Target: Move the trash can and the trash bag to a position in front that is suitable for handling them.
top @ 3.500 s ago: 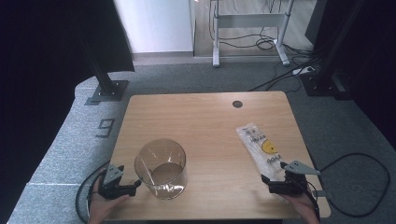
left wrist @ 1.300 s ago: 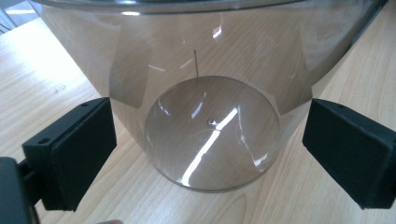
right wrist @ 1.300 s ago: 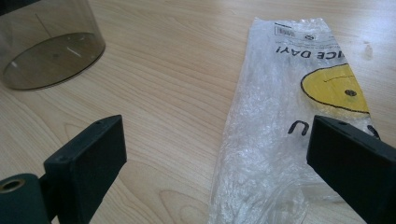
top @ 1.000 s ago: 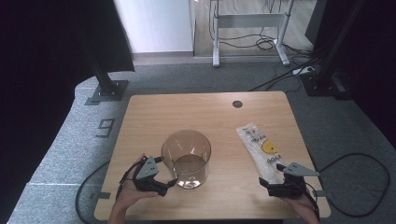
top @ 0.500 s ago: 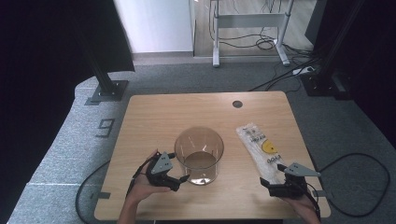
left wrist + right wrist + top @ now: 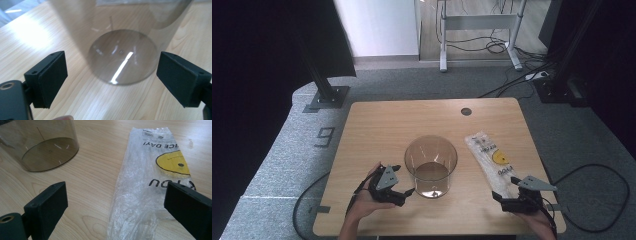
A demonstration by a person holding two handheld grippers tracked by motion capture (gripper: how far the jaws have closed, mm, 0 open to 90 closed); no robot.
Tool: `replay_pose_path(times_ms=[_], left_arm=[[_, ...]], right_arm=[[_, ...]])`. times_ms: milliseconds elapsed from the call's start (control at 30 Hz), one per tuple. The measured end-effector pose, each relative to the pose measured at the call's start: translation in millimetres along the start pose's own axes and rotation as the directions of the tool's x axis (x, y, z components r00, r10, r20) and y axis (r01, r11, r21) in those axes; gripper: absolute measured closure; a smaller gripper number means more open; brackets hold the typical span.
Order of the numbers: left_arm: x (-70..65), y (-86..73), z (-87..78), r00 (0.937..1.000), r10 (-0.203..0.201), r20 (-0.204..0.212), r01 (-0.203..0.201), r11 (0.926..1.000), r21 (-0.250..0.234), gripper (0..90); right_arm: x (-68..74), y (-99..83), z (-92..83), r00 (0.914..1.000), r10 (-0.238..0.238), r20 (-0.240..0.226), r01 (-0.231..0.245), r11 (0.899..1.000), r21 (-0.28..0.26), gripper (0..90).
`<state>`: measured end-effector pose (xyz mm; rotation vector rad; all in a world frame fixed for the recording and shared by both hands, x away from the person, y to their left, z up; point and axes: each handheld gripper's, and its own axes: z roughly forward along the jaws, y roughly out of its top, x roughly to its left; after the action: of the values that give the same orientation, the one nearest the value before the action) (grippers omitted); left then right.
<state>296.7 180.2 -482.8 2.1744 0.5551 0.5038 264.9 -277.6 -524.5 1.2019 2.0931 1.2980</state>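
High view first: a clear brownish cylinder container [image 6: 431, 166] stands upright near the middle of the wooden table [image 6: 382, 125], toward the near edge, and I see nothing inside it, just its round base through the wall. The left gripper [image 6: 404, 192] sits low at the container's foot on its left, carried by the person's left hand [image 6: 364, 200], which comes up from the bottom edge; its jaws have just been closing a little, yet they stand spread. Over on the right, the right gripper [image 6: 502, 200] rests by the near right corner, at the near end of a flat plastic bag [image 6: 492, 160] with a yellow smiley. Bare wood runs wide behind the container up to the far edge. Left gripper view now: both black jaws stand wide apart, the container's base [image 6: 122, 57] lies ahead between them, and neither pad touches the wall. Right gripper view: jaws spread wide again, nothing pinched; the bag [image 6: 150, 182] lies flat ahead, running under the right-hand jaw, and the container [image 6: 42, 145] stands off at upper left, clear wood between the two.
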Motion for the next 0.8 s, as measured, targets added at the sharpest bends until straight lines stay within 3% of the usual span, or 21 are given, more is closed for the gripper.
replay_pose_path(times_ms=[67,333,600,800], left_arm=[[3.2,-6.8,-7.2,0.9995,-0.018,-0.026,0.018,0.9998,-0.002,10.4],[19.0,-28.7,-25.2,0.9949,-0.079,-0.062,0.08,0.9966,0.017,10.5],[31.4,-46.8,-35.5,0.9887,-0.113,-0.099,0.118,0.9918,0.05,10.5],[32.1,-49.4,-38.2,0.9877,-0.116,-0.104,0.122,0.9912,0.052,10.5]], right_arm=[[-0.3,-0.1,-1.7,1.0,0.003,0.002,-0.003,1.0,-0.002,4.8],[-2.0,-1.6,-4.9,0.9998,0.01,0.015,-0.01,1.0,-0.003,5.1],[-1.9,-2.1,-5.4,0.9998,0.008,0.017,-0.007,1.0,-0.001,5.2],[-1.2,-1.6,-5.6,0.9999,0.0,0.013,0.0,1.0,-0.005,5.2]])
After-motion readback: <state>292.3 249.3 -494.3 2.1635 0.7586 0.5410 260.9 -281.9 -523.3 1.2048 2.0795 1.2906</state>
